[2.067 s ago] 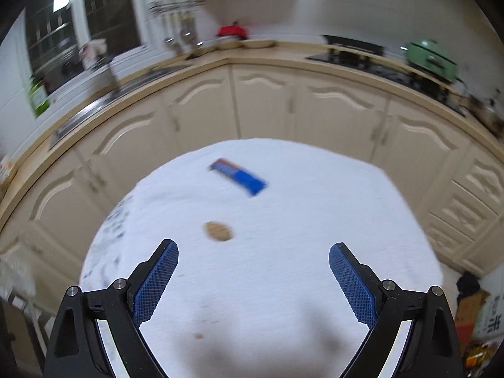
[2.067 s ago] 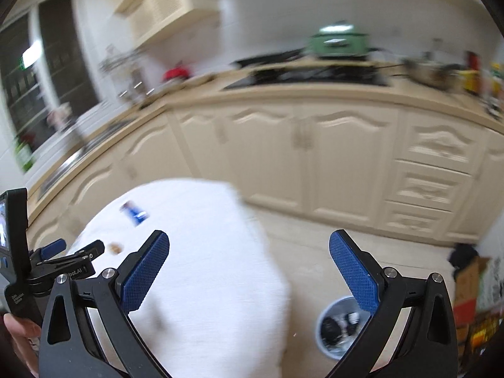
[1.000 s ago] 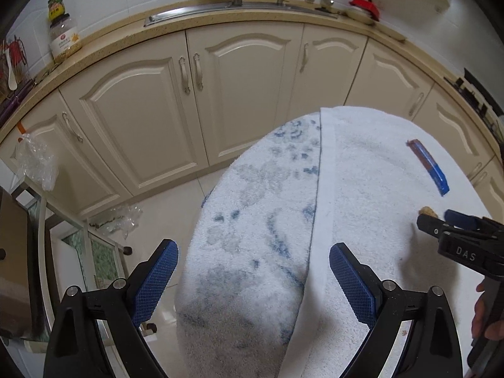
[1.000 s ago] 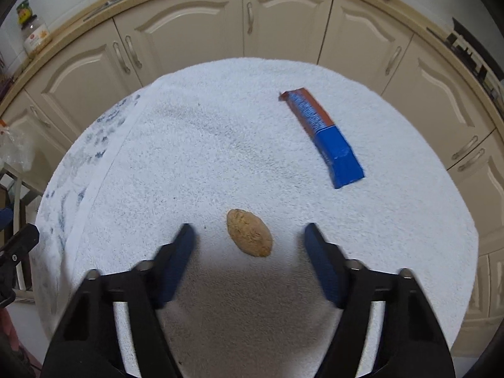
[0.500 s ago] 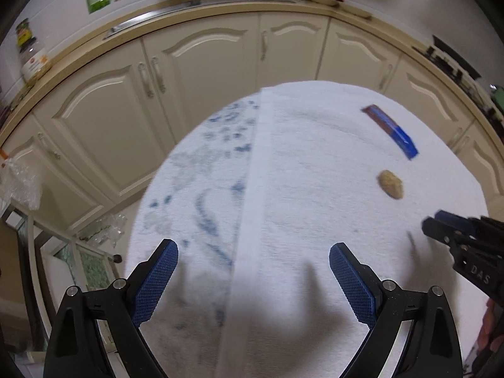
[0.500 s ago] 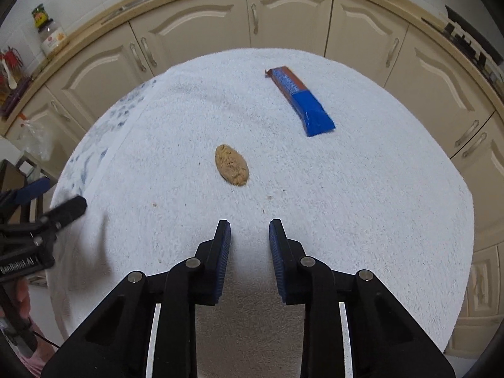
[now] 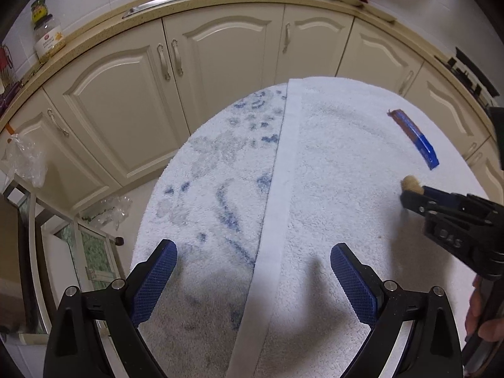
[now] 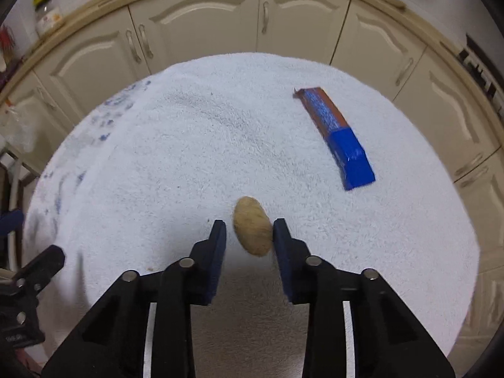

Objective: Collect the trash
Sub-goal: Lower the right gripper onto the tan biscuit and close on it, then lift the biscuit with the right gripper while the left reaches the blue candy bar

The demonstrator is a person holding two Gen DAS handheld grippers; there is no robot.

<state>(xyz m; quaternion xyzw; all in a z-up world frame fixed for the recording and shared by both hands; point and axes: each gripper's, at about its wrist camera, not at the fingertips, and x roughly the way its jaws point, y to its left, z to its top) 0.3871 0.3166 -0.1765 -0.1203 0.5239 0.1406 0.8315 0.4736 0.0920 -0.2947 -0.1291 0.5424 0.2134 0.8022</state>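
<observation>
The right gripper (image 8: 249, 231) reaches low over a white terry towel (image 8: 195, 145) that covers the table, its 2 blue-padded fingers (image 8: 217, 245) set a narrow way apart. Between them lies a small tan oval lump of trash (image 8: 253, 230). The right-hand pad sits against or just beside the lump, while a slim gap shows at the left-hand pad, so the jaws are not clamped on it. Beyond and to the right, a long flat wrapper, brown at the far end and blue at the near end (image 8: 335, 137), lies on the towel well apart from the lump.

The left gripper (image 7: 253, 278) hovers over the towel's blue-patterned side (image 7: 214, 189), its jaws spread wide with nothing between them. From that camera the right gripper (image 7: 406, 195) appears at the right edge, with the lump (image 7: 410, 183) at its tip. Cream kitchen cabinets (image 7: 220, 50) curve behind the table.
</observation>
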